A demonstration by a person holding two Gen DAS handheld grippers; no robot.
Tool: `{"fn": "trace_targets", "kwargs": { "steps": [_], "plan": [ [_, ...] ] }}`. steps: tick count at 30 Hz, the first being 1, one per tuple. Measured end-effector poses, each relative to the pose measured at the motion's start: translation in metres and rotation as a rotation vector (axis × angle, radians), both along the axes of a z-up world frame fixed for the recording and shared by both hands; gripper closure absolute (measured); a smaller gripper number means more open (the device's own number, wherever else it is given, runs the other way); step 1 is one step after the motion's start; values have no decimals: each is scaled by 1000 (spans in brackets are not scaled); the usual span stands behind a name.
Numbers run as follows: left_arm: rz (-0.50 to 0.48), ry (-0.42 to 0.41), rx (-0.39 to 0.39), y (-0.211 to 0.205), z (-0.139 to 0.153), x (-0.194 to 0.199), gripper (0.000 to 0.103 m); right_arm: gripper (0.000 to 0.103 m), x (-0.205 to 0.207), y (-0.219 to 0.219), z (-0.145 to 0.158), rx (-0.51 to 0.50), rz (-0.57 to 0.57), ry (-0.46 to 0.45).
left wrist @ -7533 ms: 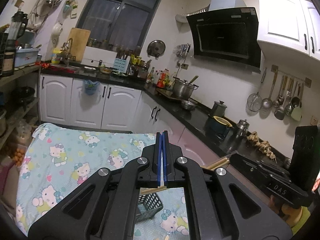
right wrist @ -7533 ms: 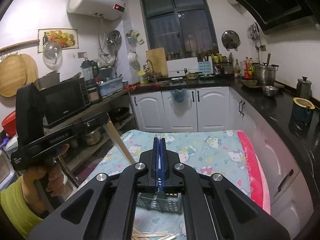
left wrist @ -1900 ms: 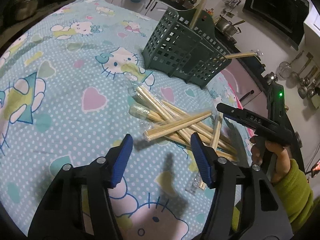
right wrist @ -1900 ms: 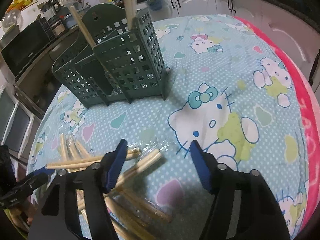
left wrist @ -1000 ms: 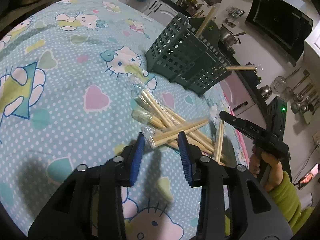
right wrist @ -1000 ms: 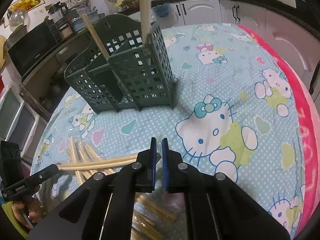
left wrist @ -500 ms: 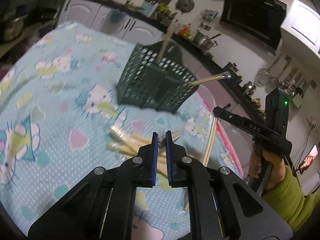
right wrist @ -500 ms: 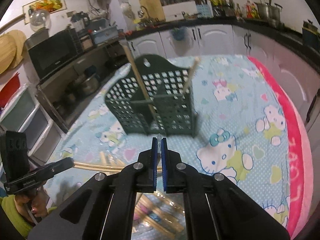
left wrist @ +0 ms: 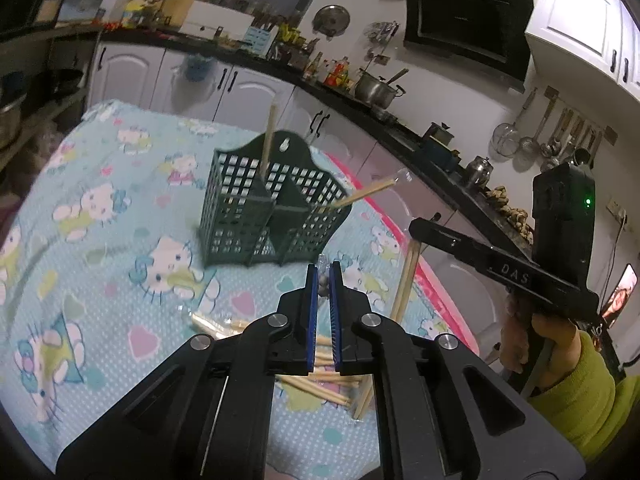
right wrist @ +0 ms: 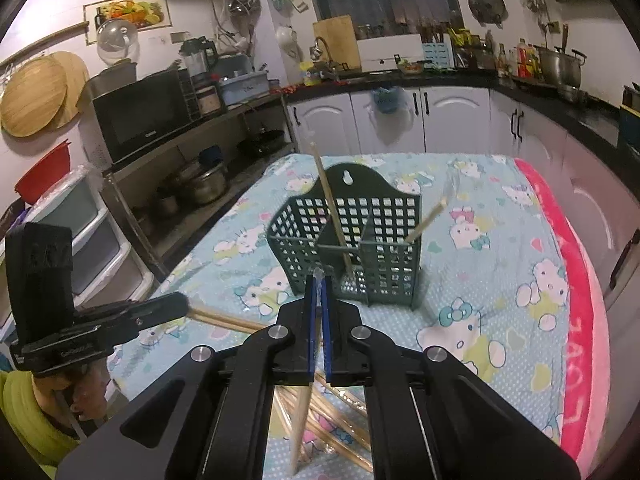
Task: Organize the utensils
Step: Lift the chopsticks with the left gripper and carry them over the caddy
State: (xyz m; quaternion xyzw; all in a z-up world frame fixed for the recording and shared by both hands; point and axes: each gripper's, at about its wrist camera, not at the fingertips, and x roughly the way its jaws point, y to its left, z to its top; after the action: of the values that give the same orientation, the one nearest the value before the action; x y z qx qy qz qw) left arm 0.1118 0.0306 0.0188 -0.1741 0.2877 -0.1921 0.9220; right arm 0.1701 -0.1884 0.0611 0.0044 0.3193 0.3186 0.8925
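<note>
A dark green slotted utensil basket stands on the Hello Kitty cloth. One chopstick stands upright in it and another leans out to the right. Loose wrapped chopsticks lie in a pile below both grippers. My left gripper is shut on a wrapped pair of chopsticks, held above the cloth. My right gripper is shut on another pair that hangs down from its pads.
The table's pink edge runs along the right, with white cabinets and a black counter beyond. A shelf with a microwave and pots stands to the left. A hand in a green sleeve holds the right gripper.
Both grippers closed on chopsticks in the pile and rose with them. The pile now lies lower in each view and the basket sits farther off.
</note>
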Motion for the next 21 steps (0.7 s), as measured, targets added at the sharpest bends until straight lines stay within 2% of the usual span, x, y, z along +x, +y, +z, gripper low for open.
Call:
{"fn": "trace_targets", "kwargs": {
  "steps": [8, 21],
  "plan": [
    [-28, -50, 49, -14, 29, 0, 100, 100, -9, 0, 27, 15, 4, -53],
    [-50, -108, 71, -25, 67, 8, 100, 101, -9, -5, 70, 48, -19, -133]
  ]
}}
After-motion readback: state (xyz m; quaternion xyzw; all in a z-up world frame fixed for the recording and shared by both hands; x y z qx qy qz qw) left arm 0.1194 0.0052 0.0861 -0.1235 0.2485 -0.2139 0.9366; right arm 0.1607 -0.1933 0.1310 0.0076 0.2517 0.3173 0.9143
